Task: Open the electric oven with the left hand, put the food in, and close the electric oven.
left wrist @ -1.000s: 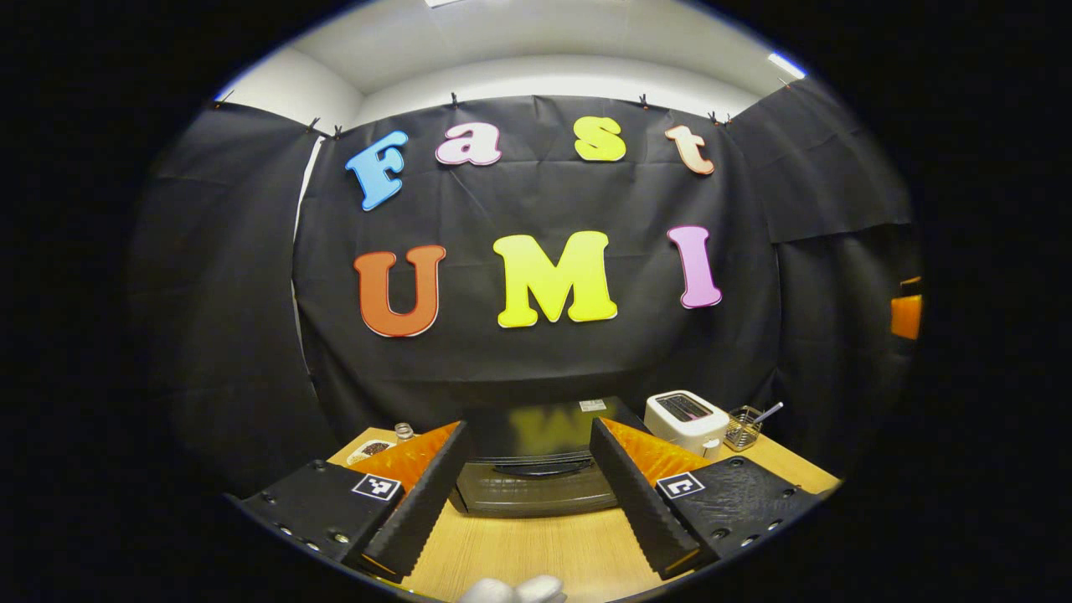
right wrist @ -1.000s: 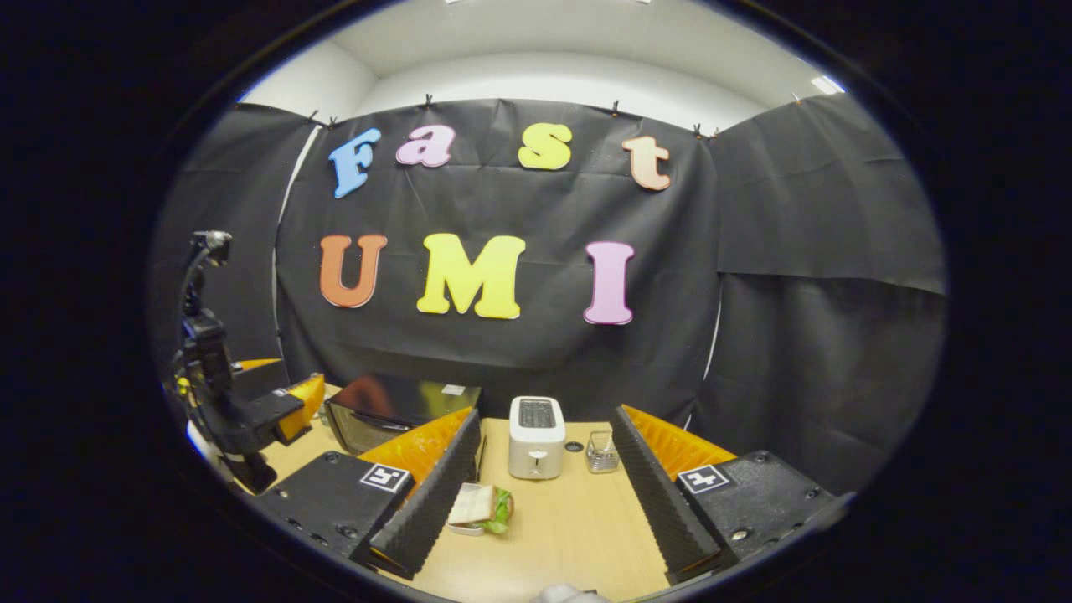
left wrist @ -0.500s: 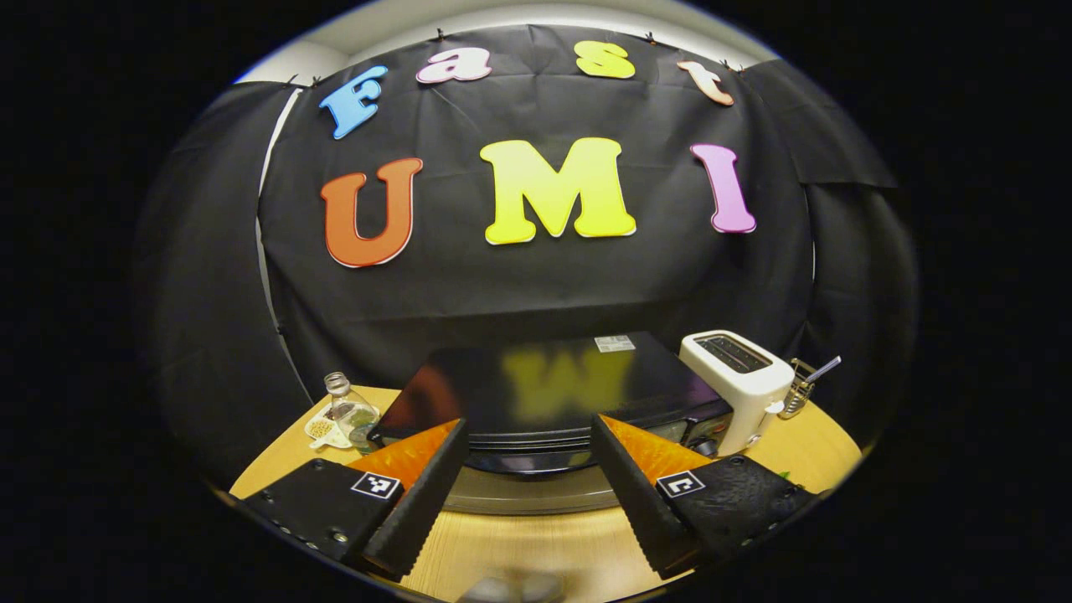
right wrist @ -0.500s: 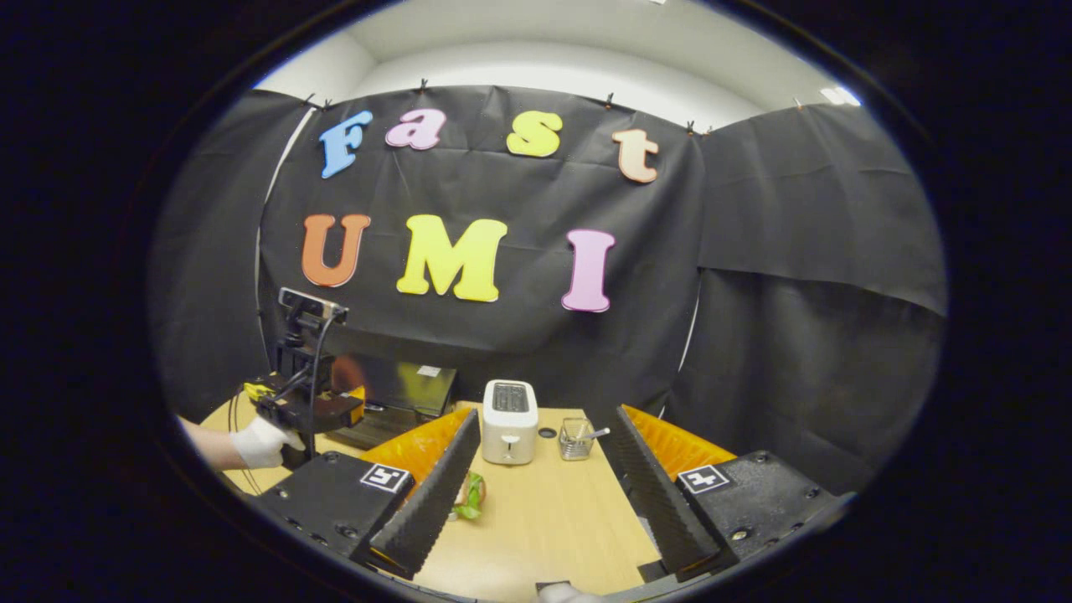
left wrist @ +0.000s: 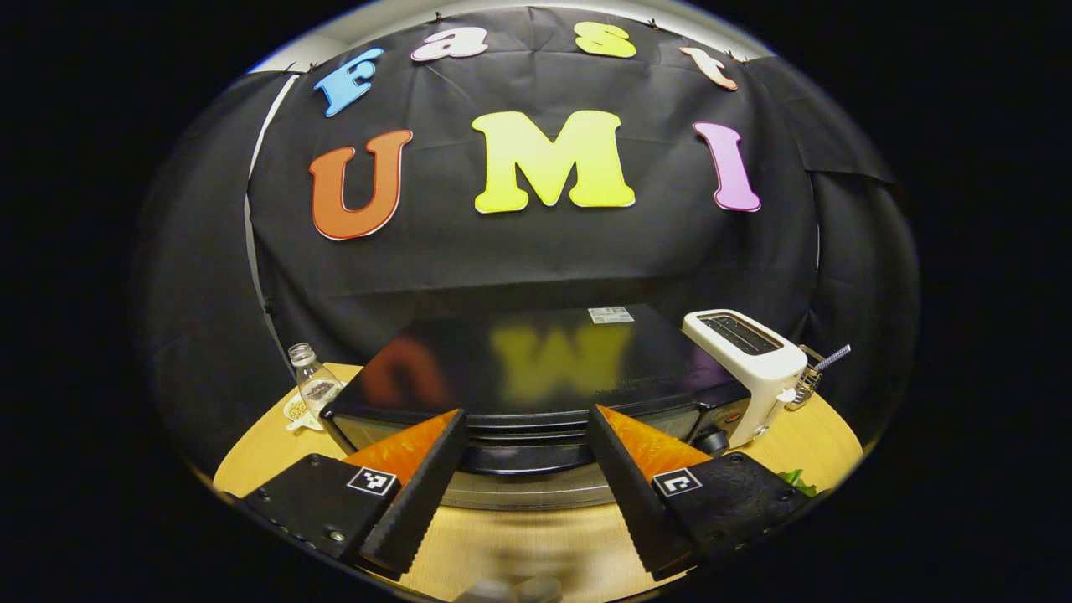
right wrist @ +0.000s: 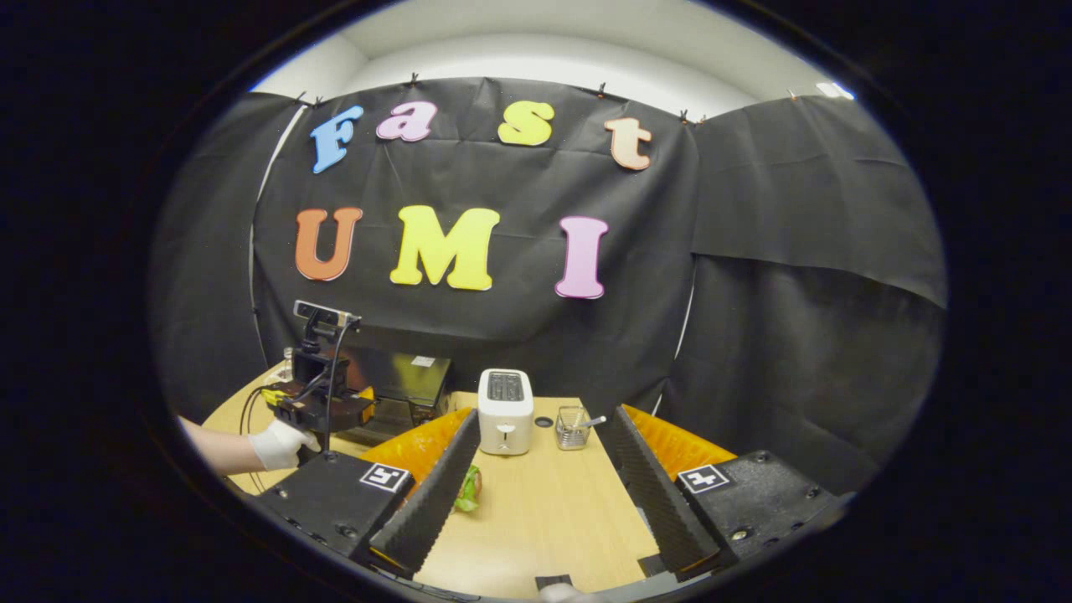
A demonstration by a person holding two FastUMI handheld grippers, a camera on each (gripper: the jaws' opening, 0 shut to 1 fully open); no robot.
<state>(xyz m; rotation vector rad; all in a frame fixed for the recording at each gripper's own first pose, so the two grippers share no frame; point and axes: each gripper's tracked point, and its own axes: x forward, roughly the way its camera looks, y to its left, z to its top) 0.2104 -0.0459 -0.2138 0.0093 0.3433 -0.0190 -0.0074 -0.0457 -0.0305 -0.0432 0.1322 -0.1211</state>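
Oven: we see the glossy black electric oven point(left wrist: 536, 377) on the light wooden table point(left wrist: 536, 544), door shut, its dark curved handle point(left wrist: 528, 456) across the top of the door front.
Left gripper point(left wrist: 523, 431): fingers spread wide, bracketing the handle, apparently not touching it yet.
Right gripper point(right wrist: 544, 456): fingers spread, holding nothing, hovering over the table.
Food: a sandwich with green lettuce point(right wrist: 469, 488) lies on the table just beside our right gripper's left finger, in front of the white toaster point(right wrist: 505, 399).
Handling: we judge the door stiff and hinged low, so we grip the handle mid-span and pull down. The sandwich looks soft and loose-layered; we would pinch it gently across the bread faces.
Risk: a hard squeeze could spill the filling.
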